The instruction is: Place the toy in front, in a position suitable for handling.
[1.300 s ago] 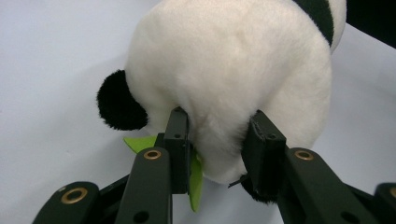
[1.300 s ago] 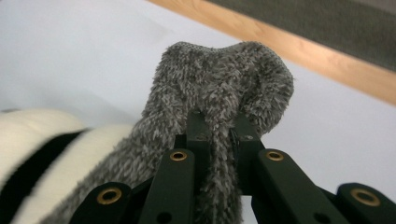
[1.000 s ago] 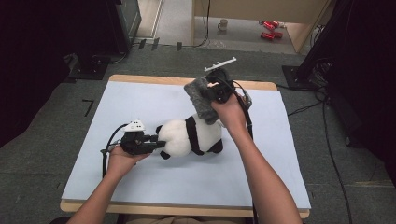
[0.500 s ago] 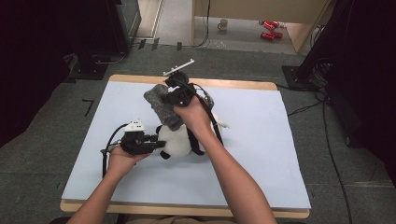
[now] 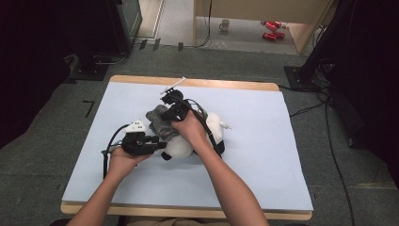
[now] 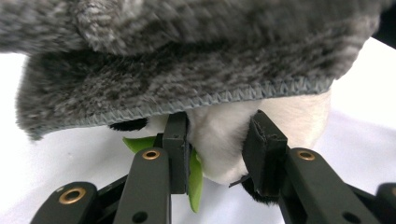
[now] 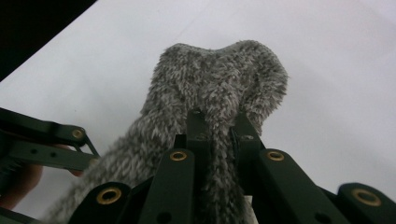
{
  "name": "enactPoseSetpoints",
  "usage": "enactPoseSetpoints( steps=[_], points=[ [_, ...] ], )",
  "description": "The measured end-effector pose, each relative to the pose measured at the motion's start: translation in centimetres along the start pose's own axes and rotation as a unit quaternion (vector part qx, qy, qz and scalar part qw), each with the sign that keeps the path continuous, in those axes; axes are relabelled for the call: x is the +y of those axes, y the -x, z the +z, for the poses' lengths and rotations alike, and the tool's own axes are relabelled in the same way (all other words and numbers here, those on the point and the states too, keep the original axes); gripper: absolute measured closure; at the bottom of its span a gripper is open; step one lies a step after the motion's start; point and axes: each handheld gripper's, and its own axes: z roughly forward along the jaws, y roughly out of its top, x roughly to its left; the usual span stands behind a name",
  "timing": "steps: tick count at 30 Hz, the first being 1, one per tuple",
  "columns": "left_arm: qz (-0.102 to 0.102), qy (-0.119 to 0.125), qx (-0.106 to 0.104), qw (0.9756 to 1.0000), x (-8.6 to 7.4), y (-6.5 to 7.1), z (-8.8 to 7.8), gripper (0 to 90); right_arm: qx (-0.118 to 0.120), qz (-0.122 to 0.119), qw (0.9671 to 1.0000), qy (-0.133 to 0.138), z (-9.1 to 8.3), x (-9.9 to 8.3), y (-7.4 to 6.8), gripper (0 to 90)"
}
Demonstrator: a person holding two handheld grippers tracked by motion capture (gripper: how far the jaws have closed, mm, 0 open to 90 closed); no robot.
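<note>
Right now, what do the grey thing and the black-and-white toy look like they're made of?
Grey cloth: looks like fluffy fleece or plush, with mottled short pile and a stitched hem along its edge in the left gripper view. Panda toy: seems to be a soft stuffed plush, white and black fur, dented where the left tool squeezes it.

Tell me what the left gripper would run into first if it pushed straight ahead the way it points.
The left gripper already clamps the panda. Pushed on, it would press deeper into that white plush, under the hem of the grey hat hanging just above the jaws. Depth beyond is unclear.
</note>
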Motion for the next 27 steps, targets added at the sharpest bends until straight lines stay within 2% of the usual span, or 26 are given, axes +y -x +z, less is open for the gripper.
enactPoseSetpoints(
  steps=[2, 6, 11, 14, 15, 17, 19, 20, 27],
  points=[
    [0.000, 0.000, 0.001, 1.0000, 0.0, 0.0, 0.0, 64.7, 0.008, 0.010, 0.9999, 0.000, 0.0, -0.3, 0.6, 82.1],
    [-0.005, -0.003, -0.001, 1.0000, 0.1, 0.1, 0.0, 64.9, -0.004, -0.001, 0.9999, -0.012, -0.3, -0.6, 1.3, 82.1],
    [-0.011, -0.004, -0.002, 0.9999, 0.1, -0.1, 0.0, 65.3, -0.009, 0.015, 0.9998, -0.011, -0.9, -1.1, 2.6, 81.9],
    [-0.012, -0.003, -0.004, 0.9999, 0.1, -0.1, 0.0, 65.5, -0.025, 0.017, 0.9995, -0.012, -1.4, -1.7, 4.0, 81.9],
    [-0.014, -0.003, -0.005, 0.9999, 0.1, -0.1, -0.1, 65.7, -0.036, 0.029, 0.9988, -0.016, -1.7, -1.9, 4.4, 82.0],
    [-0.014, 0.002, -0.006, 0.9999, 0.1, -0.1, 0.0, 65.9, -0.068, 0.031, 0.9967, -0.031, -2.2, -2.3, 5.5, 82.1],
    [-0.013, 0.003, -0.006, 0.9999, 0.1, 0.0, 0.1, 66.7, -0.059, 0.053, 0.9966, -0.024, -3.0, -3.0, 6.8, 82.1],
    [-0.014, 0.003, -0.006, 0.9999, 0.1, -0.1, 0.1, 66.7, -0.062, 0.059, 0.9961, -0.023, -3.3, -3.1, 7.1, 82.0],
    [-0.025, -0.003, -0.010, 0.9996, 0.1, -0.2, 0.1, 69.7, -0.095, 0.073, 0.9928, -0.007, -5.2, -4.1, 9.1, 81.9]
  ],
)
